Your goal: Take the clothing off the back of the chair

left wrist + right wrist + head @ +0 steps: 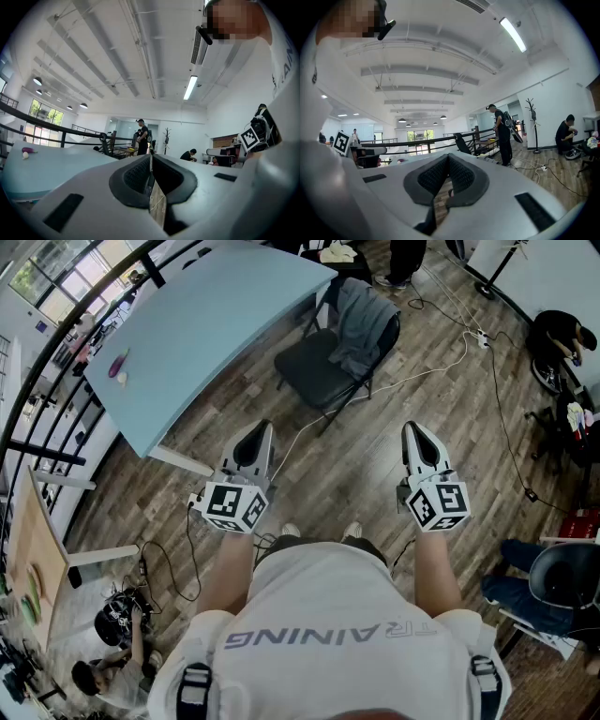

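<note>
A black chair (319, 371) stands on the wood floor beside the table, some way ahead of both grippers. Grey clothing (361, 320) is draped over its back and hangs down onto the seat's far side. My left gripper (264, 426) is held level in front of me, shut, with nothing between its jaws; its tips meet in the left gripper view (150, 157). My right gripper (413, 426) is level beside it, also shut and empty, its dark pads (461, 176) pressed together. Neither gripper touches the chair or the clothing.
A large light-blue table (206, 320) lies to the left of the chair, with a small purple item (119, 364) on it. A white cable (427, 367) runs across the floor to a power strip. People sit at the right (525, 592) and lower left (112, 671); another stands far off (503, 133).
</note>
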### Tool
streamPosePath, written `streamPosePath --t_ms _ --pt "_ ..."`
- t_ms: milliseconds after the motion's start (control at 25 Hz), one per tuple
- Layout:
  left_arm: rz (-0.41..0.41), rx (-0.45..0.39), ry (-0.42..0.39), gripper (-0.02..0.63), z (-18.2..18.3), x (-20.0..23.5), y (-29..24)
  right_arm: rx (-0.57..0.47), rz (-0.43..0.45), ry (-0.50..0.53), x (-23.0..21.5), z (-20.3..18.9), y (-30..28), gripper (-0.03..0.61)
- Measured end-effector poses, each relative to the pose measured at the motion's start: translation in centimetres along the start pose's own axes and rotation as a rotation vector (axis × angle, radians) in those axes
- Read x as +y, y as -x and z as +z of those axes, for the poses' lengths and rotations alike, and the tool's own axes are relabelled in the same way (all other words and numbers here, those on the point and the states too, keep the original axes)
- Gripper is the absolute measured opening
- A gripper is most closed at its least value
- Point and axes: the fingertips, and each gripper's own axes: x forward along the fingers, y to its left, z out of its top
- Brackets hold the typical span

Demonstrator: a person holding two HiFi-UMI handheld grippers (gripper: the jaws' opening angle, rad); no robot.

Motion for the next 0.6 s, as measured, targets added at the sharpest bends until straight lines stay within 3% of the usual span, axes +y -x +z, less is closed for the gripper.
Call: streamPosePath --t_ms 600 --pt "0.001 0.01 0.003 0.044 -0.5 -0.9 -0.6 -0.021 0.012 -0.047 -0.9 -0.1 0.3 0.015"
